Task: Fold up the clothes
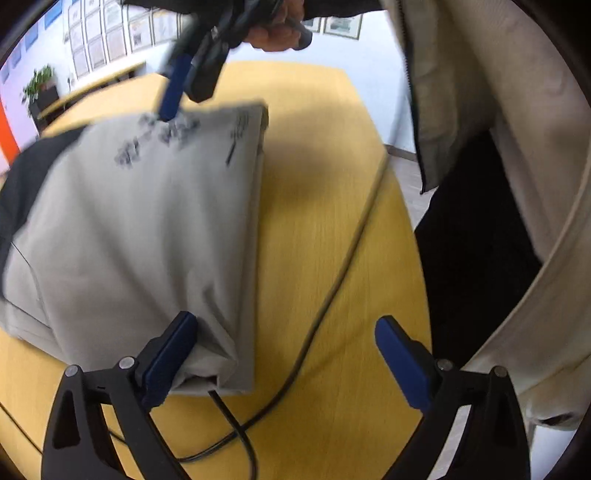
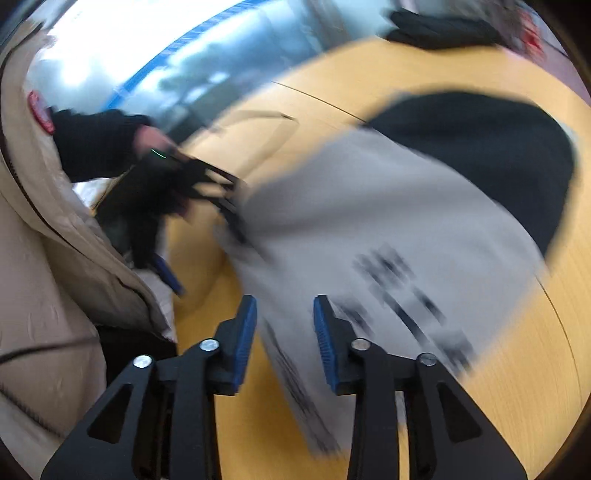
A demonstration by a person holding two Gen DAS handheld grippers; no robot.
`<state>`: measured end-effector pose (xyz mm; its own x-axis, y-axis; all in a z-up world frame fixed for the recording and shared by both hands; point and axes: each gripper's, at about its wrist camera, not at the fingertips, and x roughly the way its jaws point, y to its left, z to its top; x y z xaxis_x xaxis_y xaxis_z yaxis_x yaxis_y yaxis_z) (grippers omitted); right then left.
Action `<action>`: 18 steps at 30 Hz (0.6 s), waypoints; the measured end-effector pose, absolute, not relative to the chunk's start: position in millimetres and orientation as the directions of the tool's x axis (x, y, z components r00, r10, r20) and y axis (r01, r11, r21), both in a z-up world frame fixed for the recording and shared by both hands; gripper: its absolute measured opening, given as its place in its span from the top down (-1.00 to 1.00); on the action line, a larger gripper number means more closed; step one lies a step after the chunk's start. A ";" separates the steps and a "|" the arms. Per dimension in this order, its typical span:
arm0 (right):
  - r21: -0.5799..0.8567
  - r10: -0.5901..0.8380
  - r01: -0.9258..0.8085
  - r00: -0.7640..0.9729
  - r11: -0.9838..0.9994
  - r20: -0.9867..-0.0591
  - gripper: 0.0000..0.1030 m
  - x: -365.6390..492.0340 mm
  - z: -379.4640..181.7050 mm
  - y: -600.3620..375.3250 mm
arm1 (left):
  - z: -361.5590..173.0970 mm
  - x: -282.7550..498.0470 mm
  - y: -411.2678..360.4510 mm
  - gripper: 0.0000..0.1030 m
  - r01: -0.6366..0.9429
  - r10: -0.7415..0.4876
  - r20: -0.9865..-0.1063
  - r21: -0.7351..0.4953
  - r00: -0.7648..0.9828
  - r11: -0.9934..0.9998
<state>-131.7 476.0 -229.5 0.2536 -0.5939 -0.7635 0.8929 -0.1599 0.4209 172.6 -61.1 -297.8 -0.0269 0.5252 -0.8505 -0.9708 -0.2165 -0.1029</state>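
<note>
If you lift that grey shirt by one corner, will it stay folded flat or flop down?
The grey shirt would probably flop: it is soft cloth with rounded folds and wrinkles. Its stacked layers would likely slide apart and unfold. It looks light, lying loosely on the yellow table.

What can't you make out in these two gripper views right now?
- Print on the grey garment: smeared by motion blur in both views, unreadable.
- Garment's dark part: cut off at the left wrist view's edge.
- Framed wall pictures: too small and blurred.
- Cable end: hidden under the garment.
- Dark item at the table's far end: blurred.
</note>
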 end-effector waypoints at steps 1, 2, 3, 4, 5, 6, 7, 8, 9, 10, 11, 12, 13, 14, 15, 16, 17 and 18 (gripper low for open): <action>0.410 -0.588 0.903 0.265 -0.126 -0.765 0.37 -127.1 -236.2 457.0 | -298.7 171.3 -62.2 -0.91 -0.965 0.531 -0.847 -0.121 -0.021 -0.231; 0.399 -0.582 0.912 0.275 -0.094 -0.765 0.38 -123.7 -242.7 439.4 | -298.5 170.4 -63.1 -0.92 -0.960 0.531 -0.848 -0.137 -0.014 -0.243; 0.390 -0.583 0.918 0.281 -0.068 -0.762 0.38 -123.7 -248.5 426.2 | -297.0 170.0 -63.5 -0.92 -0.956 0.524 -0.852 -0.149 -0.006 -0.252; 0.381 -0.583 0.924 0.287 -0.042 -0.760 0.38 -123.8 -254.4 413.1 | -295.2 170.3 -64.9 -0.92 -0.951 0.517 -0.856 -0.161 0.002 -0.263; 0.372 -0.586 0.928 0.290 -0.021 -0.757 0.38 -123.5 -259.2 400.9 | -293.0 171.5 -67.2 -0.92 -0.945 0.508 -0.861 -0.174 0.009 -0.277; 0.365 -0.594 0.931 0.284 -0.018 -0.753 0.38 -123.2 -260.5 392.2 | -290.5 172.5 -69.4 -0.92 -0.938 0.504 -0.864 -0.186 0.014 -0.292; 0.365 -0.602 0.931 0.278 -0.023 -0.749 0.38 -127.1 -261.7 383.7 | -286.9 174.0 -72.4 -0.92 -0.928 0.503 -0.864 -0.202 0.017 -0.314; 0.362 -0.604 0.932 0.269 -0.034 -0.750 0.38 -132.3 -264.1 375.9 | -282.3 176.5 -76.7 -0.92 -0.913 0.503 -0.864 -0.221 0.020 -0.342; 0.355 -0.596 0.934 0.262 -0.042 -0.759 0.38 -137.1 -268.1 369.1 | -277.3 179.0 -80.7 -0.91 -0.901 0.504 -0.864 -0.231 0.016 -0.368; 0.353 -0.584 0.934 0.259 -0.050 -0.769 0.38 -141.6 -273.3 362.4 | -271.7 181.3 -84.4 -0.91 -0.891 0.504 -0.864 -0.230 0.001 -0.392; 0.367 -0.563 0.928 0.273 -0.058 -0.780 0.37 -144.9 -281.8 356.8 | -266.1 183.7 -88.1 -0.91 -0.880 0.503 -0.864 -0.229 -0.014 -0.416; 0.387 -0.560 0.920 0.289 -0.062 -0.776 0.37 -147.2 -288.3 355.4 | -258.8 185.5 -92.7 -0.91 -0.867 0.509 -0.860 -0.223 -0.040 -0.445; 0.401 -0.573 0.914 0.297 -0.060 -0.764 0.37 -149.0 -290.4 357.9 | -249.5 186.6 -98.2 -0.91 -0.851 0.521 -0.850 -0.213 -0.081 -0.480; 0.403 -0.585 0.913 0.297 -0.057 -0.754 0.36 -148.4 -291.3 360.0 | -239.5 184.6 -103.3 -0.91 -0.831 0.534 -0.836 -0.206 -0.124 -0.516; 0.396 -0.590 0.917 0.291 -0.053 -0.753 0.36 -146.9 -291.1 361.4 | -228.6 178.9 -107.7 -0.91 -0.807 0.550 -0.818 -0.205 -0.169 -0.554; 0.388 -0.594 0.920 0.285 -0.051 -0.753 0.35 -146.1 -290.7 363.5 | -217.4 173.0 -111.2 -0.91 -0.783 0.569 -0.794 -0.207 -0.217 -0.587; 0.388 -0.599 0.920 0.284 -0.049 -0.749 0.35 -146.1 -289.3 368.0 | -207.9 166.7 -112.8 -0.91 -0.763 0.595 -0.761 -0.215 -0.261 -0.610; 0.388 -0.604 0.920 0.283 -0.047 -0.745 0.32 -146.1 -287.8 372.5 | -200.7 160.2 -113.7 -0.91 -0.747 0.621 -0.725 -0.229 -0.297 -0.625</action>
<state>-146.1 372.5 -287.8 0.2831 -0.6036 -0.7453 0.9205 -0.0473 0.3880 160.2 -113.7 -200.7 -0.2975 0.6211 -0.7251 -0.7465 -0.6247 -0.2289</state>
